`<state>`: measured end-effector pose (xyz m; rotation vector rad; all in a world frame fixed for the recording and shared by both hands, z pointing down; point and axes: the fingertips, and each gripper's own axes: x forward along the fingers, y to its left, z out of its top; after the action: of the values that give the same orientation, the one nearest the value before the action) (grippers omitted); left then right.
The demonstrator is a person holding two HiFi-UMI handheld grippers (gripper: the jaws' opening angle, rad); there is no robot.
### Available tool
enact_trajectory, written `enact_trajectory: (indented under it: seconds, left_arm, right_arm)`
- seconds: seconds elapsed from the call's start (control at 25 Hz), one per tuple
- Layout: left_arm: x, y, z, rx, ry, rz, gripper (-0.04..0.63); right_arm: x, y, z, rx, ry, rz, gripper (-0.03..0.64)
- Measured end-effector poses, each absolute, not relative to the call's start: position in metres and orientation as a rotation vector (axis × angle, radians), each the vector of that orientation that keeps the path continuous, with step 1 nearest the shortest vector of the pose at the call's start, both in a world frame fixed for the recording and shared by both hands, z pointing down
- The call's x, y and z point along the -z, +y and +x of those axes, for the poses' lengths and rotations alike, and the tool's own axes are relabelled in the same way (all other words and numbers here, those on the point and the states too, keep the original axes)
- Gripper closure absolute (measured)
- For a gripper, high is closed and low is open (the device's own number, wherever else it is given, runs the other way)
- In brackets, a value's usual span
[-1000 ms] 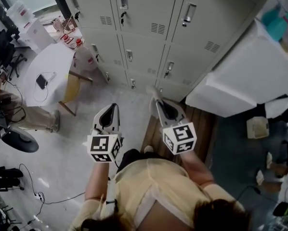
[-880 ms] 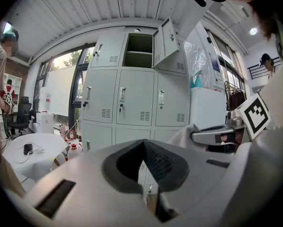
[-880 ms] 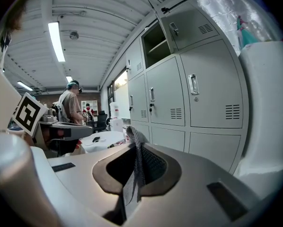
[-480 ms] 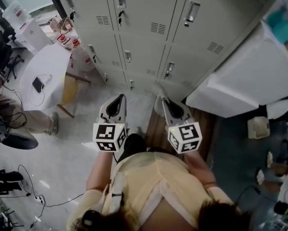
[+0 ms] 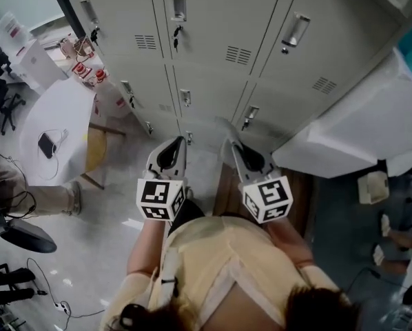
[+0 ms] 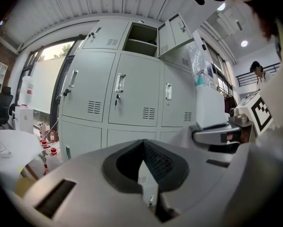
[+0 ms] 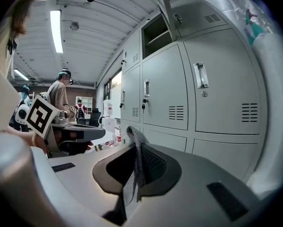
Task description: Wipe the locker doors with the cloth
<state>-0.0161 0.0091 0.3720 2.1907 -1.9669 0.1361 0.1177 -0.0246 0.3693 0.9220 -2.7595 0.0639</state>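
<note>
Approach step: my right gripper pinches the grey cloth between closed jaws, short of the locker doors ahead, while my left gripper beside it is closed on nothing; next, I judge, the cloth must be pressed against a door

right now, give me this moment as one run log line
left gripper: shut, empty | right gripper: shut on cloth | cloth: held short of lockers, no contact

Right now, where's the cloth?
The cloth is pinched in the right gripper's claw, centre-right in the head view. It is short of the locker doors and beside the empty left gripper.
</note>
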Motion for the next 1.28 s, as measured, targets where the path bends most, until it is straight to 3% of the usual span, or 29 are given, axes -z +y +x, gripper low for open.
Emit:
enact_trajectory:
  seconds: [0.52, 1.28]
  left_arm:
    - [-0.395, -0.055, -0.140, -0.193, -1.956, 2.196, 0.594]
    - [-0.424, -0.101, -0.204, -0.188, -1.886, 2.244, 0.594]
  right_arm:
    - [-0.399, -0.106, -0.005, -0.134, -2.751, 1.013, 0.601]
    - [-0.419, -0.163, -0.090, -0.143, -2.688, 1.163, 0.601]
